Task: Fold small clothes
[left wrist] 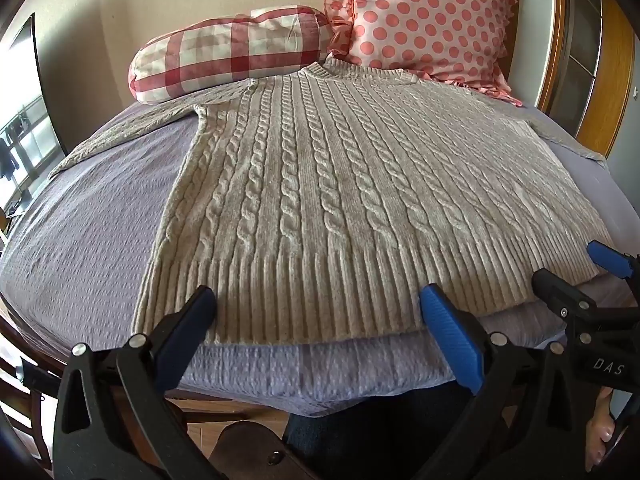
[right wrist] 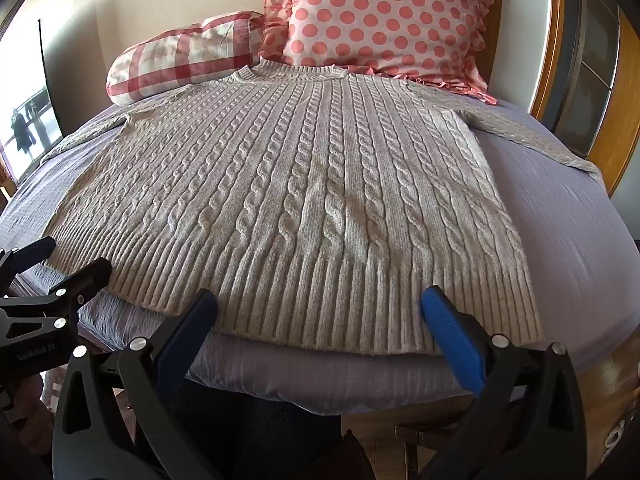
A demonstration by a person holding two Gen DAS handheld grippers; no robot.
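Note:
A beige cable-knit sweater [left wrist: 320,184] lies flat, front up, on a lilac bed cover [left wrist: 88,232], collar at the far end and ribbed hem near me; it also shows in the right wrist view [right wrist: 288,200]. Its sleeves spread out to both sides. My left gripper [left wrist: 318,300] is open, its jaws wide apart just above the hem's left half. My right gripper [right wrist: 320,300] is open above the hem's right half and holds nothing. The right gripper also shows at the right edge of the left wrist view [left wrist: 580,276]; the left gripper shows at the left edge of the right wrist view [right wrist: 60,264].
A red-checked bolster pillow [left wrist: 228,56] and a pink polka-dot pillow [left wrist: 424,16] lie behind the collar. A wooden bed frame [left wrist: 612,80] rises at the right. The lilac bed cover [right wrist: 568,240] ends just below the hem, with wooden floor beneath.

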